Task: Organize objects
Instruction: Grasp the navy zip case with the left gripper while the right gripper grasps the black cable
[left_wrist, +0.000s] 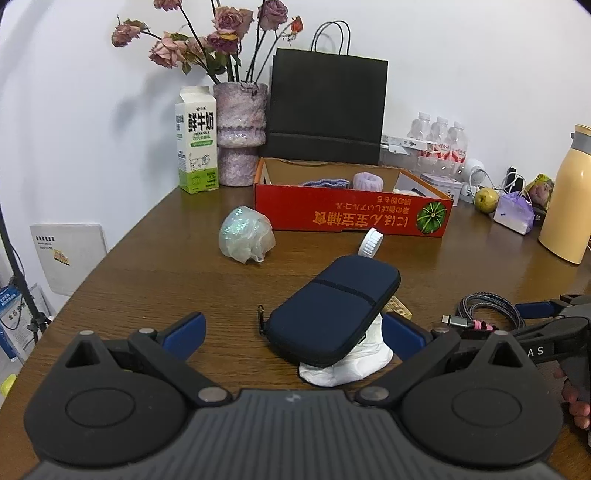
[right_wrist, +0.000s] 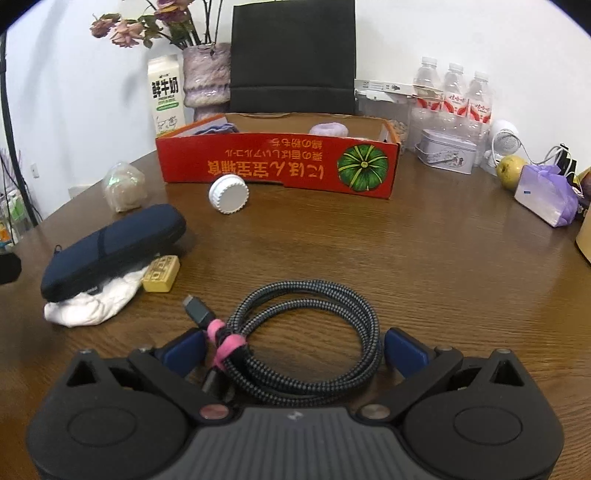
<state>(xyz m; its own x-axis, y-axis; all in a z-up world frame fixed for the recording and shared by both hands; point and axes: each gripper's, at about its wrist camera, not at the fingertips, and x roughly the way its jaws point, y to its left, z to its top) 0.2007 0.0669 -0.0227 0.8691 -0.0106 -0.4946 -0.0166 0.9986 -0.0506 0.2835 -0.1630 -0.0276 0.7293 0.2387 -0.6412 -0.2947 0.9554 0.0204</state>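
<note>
A navy zip case (left_wrist: 332, 310) (right_wrist: 110, 247) leans on a crumpled white cloth (left_wrist: 351, 365) (right_wrist: 92, 302), with a yellow block (right_wrist: 161, 274) beside it. My left gripper (left_wrist: 295, 336) stands open around the case's near end without closing on it. A coiled braided cable (right_wrist: 306, 332) (left_wrist: 484, 314) with a pink tie lies between the open fingers of my right gripper (right_wrist: 295, 350). A white bottle cap (right_wrist: 228, 194) (left_wrist: 370, 242) lies in front of the red cardboard box (right_wrist: 277, 162) (left_wrist: 351, 210), which holds purple items. A crumpled clear bag (left_wrist: 245, 234) (right_wrist: 123, 186) sits to the left.
At the back stand a milk carton (left_wrist: 196, 140), a vase of dried roses (left_wrist: 241, 133), a black paper bag (left_wrist: 327, 107), water bottles (right_wrist: 454, 96) and a tin (right_wrist: 447, 155). A pear (right_wrist: 509, 167), a purple pouch (right_wrist: 546, 199) and a yellow flask (left_wrist: 567, 199) sit on the right.
</note>
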